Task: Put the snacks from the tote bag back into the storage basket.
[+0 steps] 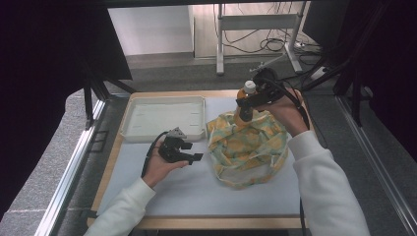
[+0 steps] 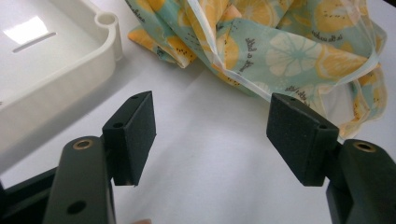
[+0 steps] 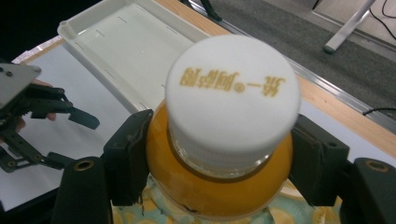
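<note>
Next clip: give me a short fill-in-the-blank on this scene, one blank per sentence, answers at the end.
1. The right gripper is closed on a bottle of orange drink with a ____ cap.
2. The bottle stands in a fabric bag printed with ____ slices.
3. The left gripper has its jaws ____, with nothing between them.
4. The cream tray lies on the person's ____ side of the bag.

Missing words: white; citrus; open; left
</note>
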`<state>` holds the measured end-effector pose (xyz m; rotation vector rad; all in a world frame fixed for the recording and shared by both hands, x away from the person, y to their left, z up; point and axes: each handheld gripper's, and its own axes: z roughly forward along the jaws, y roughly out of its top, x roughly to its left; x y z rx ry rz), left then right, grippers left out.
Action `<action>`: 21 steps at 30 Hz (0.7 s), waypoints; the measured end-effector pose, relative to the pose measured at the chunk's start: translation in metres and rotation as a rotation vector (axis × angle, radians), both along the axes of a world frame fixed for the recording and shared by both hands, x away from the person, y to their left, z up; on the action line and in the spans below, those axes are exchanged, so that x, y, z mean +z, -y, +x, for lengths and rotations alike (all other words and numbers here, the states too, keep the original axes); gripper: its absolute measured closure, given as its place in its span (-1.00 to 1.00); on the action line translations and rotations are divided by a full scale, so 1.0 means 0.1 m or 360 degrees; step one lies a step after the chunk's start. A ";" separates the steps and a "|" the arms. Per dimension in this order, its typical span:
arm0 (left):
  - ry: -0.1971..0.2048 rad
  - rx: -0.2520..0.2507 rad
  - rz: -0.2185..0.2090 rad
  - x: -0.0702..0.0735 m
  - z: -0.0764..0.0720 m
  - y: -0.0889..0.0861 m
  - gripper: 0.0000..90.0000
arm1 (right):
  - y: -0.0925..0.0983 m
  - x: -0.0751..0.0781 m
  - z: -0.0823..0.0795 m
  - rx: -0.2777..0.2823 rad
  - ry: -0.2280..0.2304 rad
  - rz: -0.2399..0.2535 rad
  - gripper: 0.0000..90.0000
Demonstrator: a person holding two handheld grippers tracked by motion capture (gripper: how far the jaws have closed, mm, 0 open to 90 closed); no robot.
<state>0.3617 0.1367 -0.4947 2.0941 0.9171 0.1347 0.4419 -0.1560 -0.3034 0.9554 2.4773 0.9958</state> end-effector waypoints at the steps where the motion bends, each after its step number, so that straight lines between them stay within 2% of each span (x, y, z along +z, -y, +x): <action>1: 0.0000 -0.0001 0.0000 0.00 0.00 0.00 -0.27 | -0.02 0.01 0.00 0.0006 0.0000 0.0005 -0.33; 21: 0.0003 -0.0030 0.0021 -0.02 -0.02 0.05 -0.27 | -0.33 0.04 0.03 0.0083 0.0014 0.0037 -0.33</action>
